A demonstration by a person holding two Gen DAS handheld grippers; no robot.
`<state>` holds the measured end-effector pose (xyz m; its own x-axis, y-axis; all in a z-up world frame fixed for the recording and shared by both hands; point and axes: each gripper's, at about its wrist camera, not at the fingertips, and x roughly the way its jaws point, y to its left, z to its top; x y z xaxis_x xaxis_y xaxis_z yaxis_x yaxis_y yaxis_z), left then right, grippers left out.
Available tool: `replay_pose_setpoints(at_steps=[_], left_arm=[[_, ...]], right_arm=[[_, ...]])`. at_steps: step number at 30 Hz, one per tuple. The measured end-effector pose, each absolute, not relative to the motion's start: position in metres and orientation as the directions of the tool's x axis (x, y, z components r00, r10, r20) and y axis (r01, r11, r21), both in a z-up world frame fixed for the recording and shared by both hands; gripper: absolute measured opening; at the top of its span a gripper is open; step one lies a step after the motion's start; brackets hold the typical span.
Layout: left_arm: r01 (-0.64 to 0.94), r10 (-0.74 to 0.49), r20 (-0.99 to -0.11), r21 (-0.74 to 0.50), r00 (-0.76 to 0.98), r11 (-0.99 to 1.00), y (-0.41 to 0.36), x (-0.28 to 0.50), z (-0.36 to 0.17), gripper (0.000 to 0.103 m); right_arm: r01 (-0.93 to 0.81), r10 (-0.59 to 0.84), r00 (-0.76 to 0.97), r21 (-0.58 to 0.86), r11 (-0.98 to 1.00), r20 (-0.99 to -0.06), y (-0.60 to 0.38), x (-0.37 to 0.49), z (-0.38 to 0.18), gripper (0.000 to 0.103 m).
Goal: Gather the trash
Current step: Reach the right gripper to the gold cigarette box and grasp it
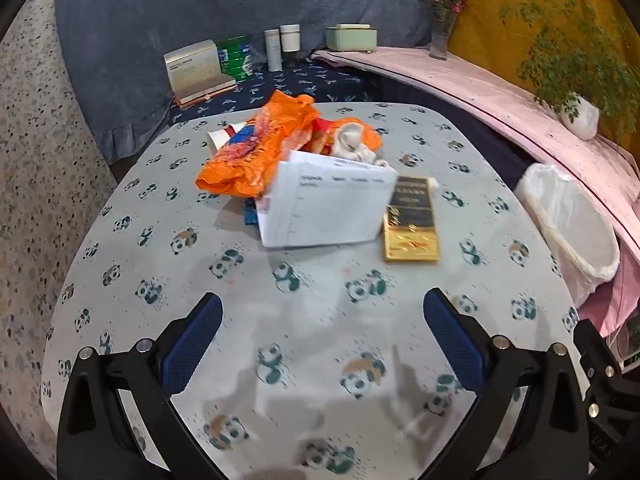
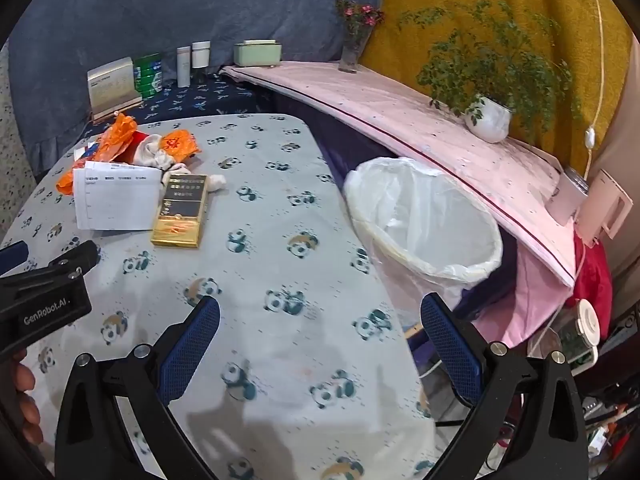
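Observation:
A pile of trash lies on the panda-print table [image 1: 304, 320]: an orange plastic bag [image 1: 256, 152], a white folded paper [image 1: 328, 208], a gold and black carton [image 1: 412, 220], a crumpled white cloth [image 1: 356, 144] and a paper cup [image 1: 220, 136]. The same paper [image 2: 116, 196], carton [image 2: 182, 212] and orange bag [image 2: 116, 140] show in the right wrist view. A bin lined with a white bag [image 2: 428, 224] stands off the table's right edge [image 1: 572, 224]. My left gripper [image 1: 322, 344] is open and empty, short of the pile. My right gripper [image 2: 320, 344] is open and empty over the table's right edge.
A pink-covered shelf [image 2: 400, 112] runs behind the bin with a potted plant [image 2: 488, 120] and a flower vase [image 2: 352, 52]. Boxes, a green can and white bottles [image 1: 280, 46] stand on a dark cloth behind the table. The left gripper's body [image 2: 44, 292] shows at left.

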<state>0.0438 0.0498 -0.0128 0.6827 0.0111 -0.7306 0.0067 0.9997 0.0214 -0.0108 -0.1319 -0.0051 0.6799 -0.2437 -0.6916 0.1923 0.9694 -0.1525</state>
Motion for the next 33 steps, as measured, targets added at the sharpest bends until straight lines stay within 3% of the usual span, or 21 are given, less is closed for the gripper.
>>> replay_pose_setpoints(at_steps=[11,16,17,19,22,25,33], left_arm=[[0.123,-0.082,-0.701,0.008,0.709,0.992,0.069,0.108,-0.017,0.092],[0.183,-0.166,-0.730,-0.057,0.663,0.982,0.068,0.129,-0.022,0.062],[0.190,-0.171,-0.734,-0.059,0.657,0.980,0.067,0.132,-0.023,0.060],[0.205,-0.182,-0.741,-0.061,0.647,0.977,0.065,0.134,-0.024,0.038],[0.222,-0.201,-0.753,-0.075,0.626,0.972,0.065,0.133,-0.024,0.016],[0.215,-0.223,-0.759,-0.112,0.611,0.970,0.069,0.127,-0.023,0.010],[0.160,-0.233,-0.767,-0.171,0.598,0.972,0.078,0.111,-0.027,0.008]], right_arm=[[0.116,-0.180,0.673,-0.138,0.984,-0.717,-0.100,0.038,-0.020,0.096],[0.103,-0.136,0.659,-0.090,0.991,-0.740,-0.095,0.060,-0.028,0.096],[0.097,-0.127,0.654,-0.084,0.992,-0.745,-0.093,0.064,-0.031,0.096],[0.089,-0.107,0.648,-0.064,0.994,-0.754,-0.087,0.071,-0.034,0.096],[0.069,-0.103,0.624,-0.076,0.995,-0.775,-0.081,0.080,-0.043,0.096],[0.050,-0.093,0.612,-0.078,0.996,-0.786,-0.074,0.091,-0.051,0.096],[0.042,-0.029,0.598,-0.005,0.999,-0.801,-0.064,0.119,-0.059,0.094]])
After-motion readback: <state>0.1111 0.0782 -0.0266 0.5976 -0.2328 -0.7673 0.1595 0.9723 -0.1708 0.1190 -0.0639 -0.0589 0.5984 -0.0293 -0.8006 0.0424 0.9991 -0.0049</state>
